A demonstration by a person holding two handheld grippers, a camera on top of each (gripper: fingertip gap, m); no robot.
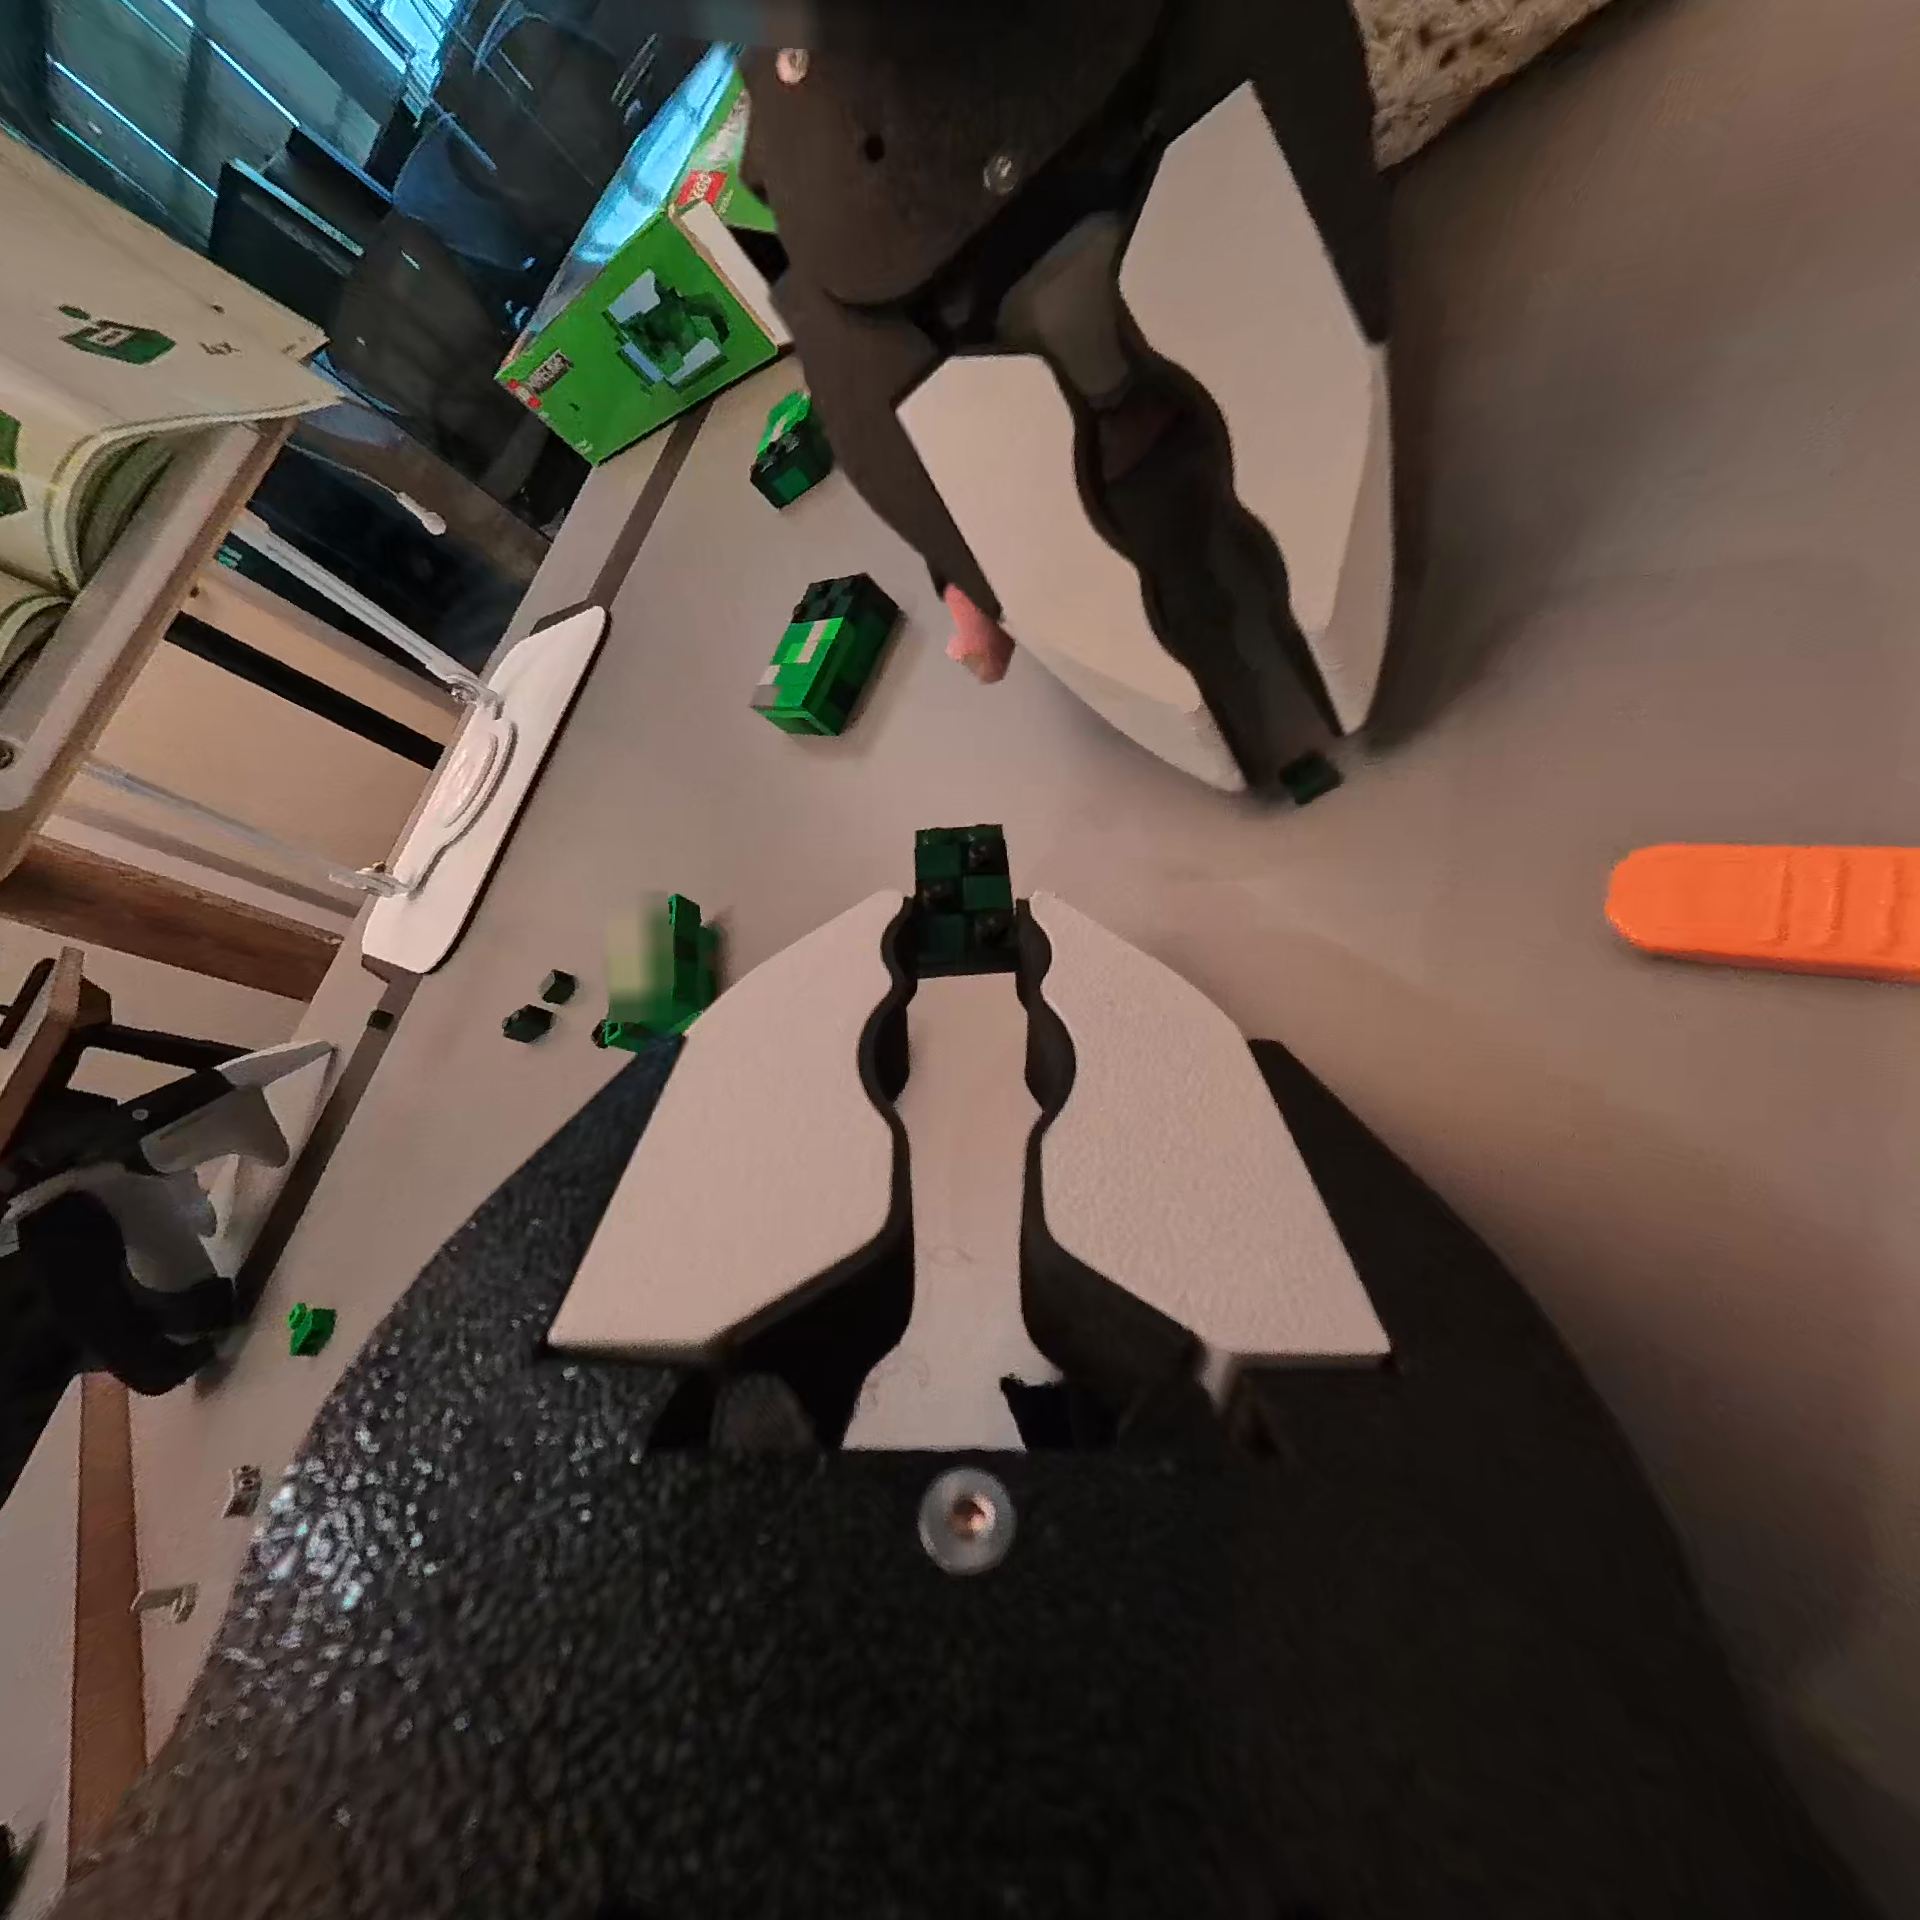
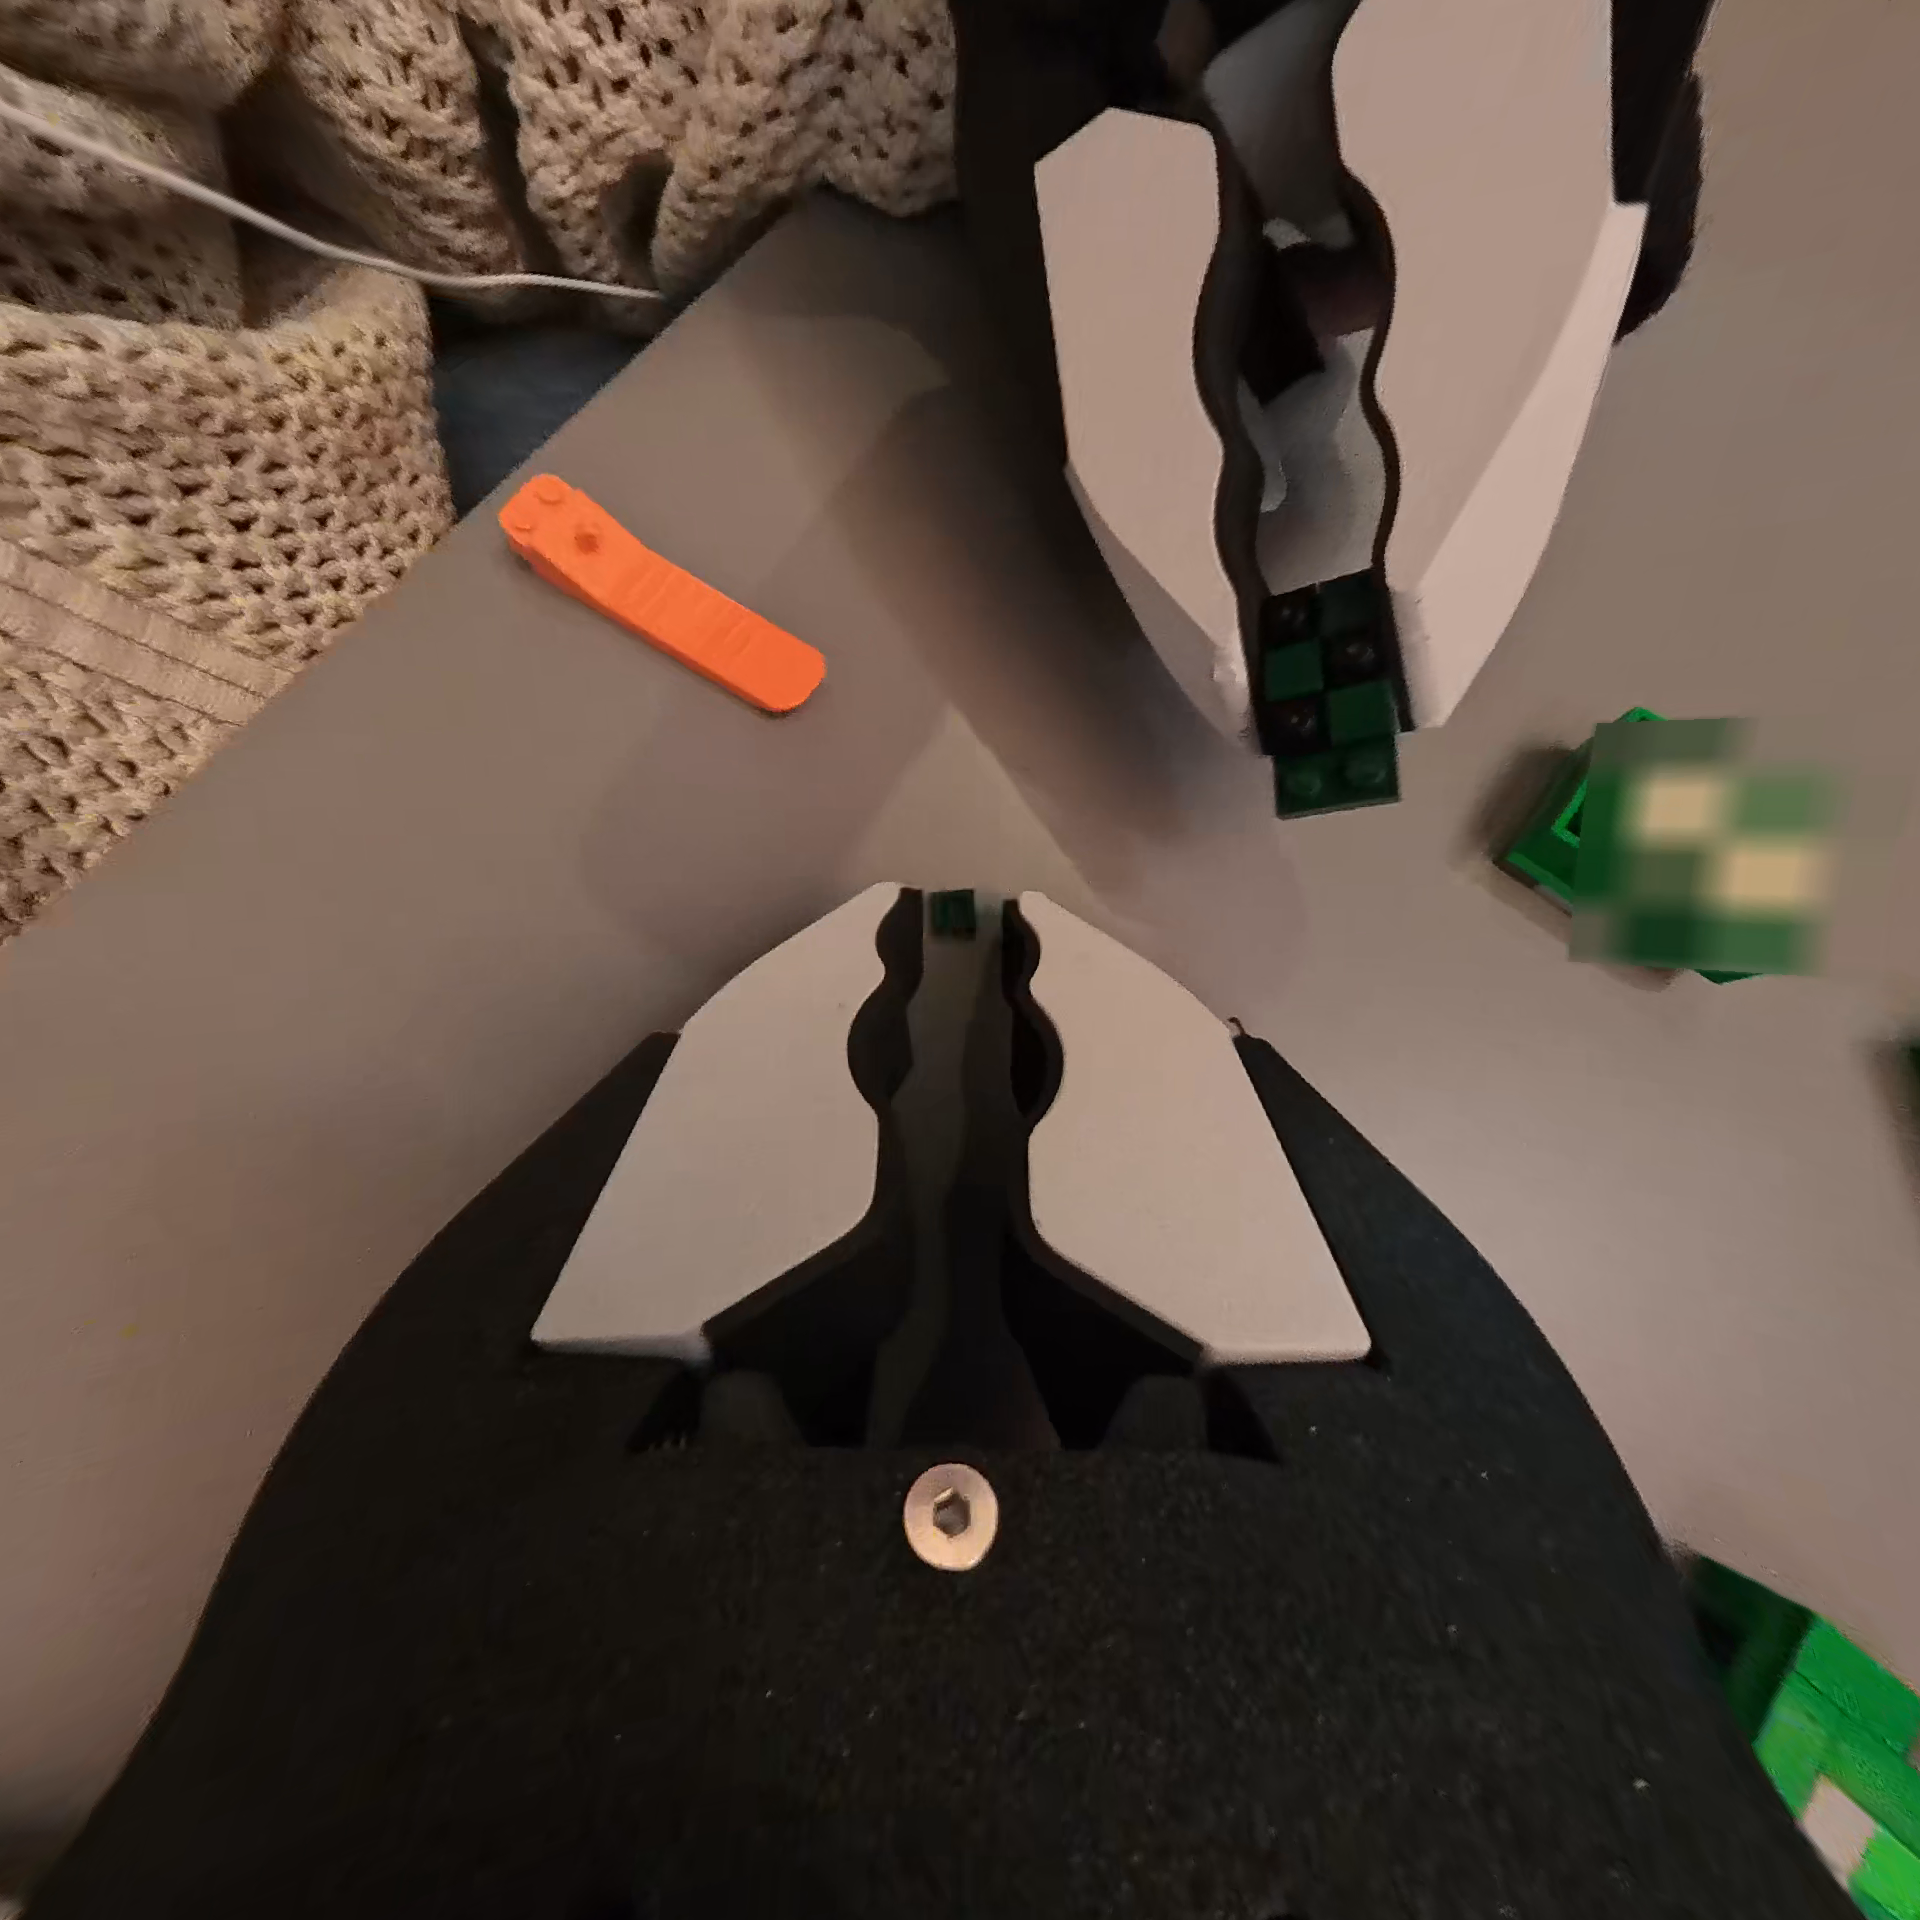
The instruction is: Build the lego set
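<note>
My left gripper (image 1: pixel 961 914) is shut on a small dark green and black lego assembly (image 1: pixel 961 883), held just above the grey table (image 1: pixel 1351 1039). The same assembly shows in the right wrist view (image 2: pixel 1328 696), sticking out of the left gripper's tips. My right gripper (image 2: pixel 954 909) is shut on a tiny dark green brick (image 2: pixel 951 912). In the left wrist view that brick (image 1: pixel 1307 777) sits at the right gripper's tips, close to the table, to the right of the left gripper's assembly.
An orange brick separator (image 1: pixel 1766 912) lies on the table at the right; it also shows in the right wrist view (image 2: pixel 660 608). A green built block (image 1: pixel 826 655), small loose green bricks (image 1: pixel 540 1008), the green set box (image 1: pixel 644 343) and an open instruction booklet (image 1: pixel 125 343) lie at the left. A knitted blanket (image 2: pixel 208 312) lies beyond the table edge. The grippers' ends are close to 7 centimetres from one another. The orange brick separator (image 1: pixel 1766 912) sits 6 centimetres or so from the ends of my right fingers. It turns up in the right wrist view (image 2: pixel 753 642) as well.
</note>
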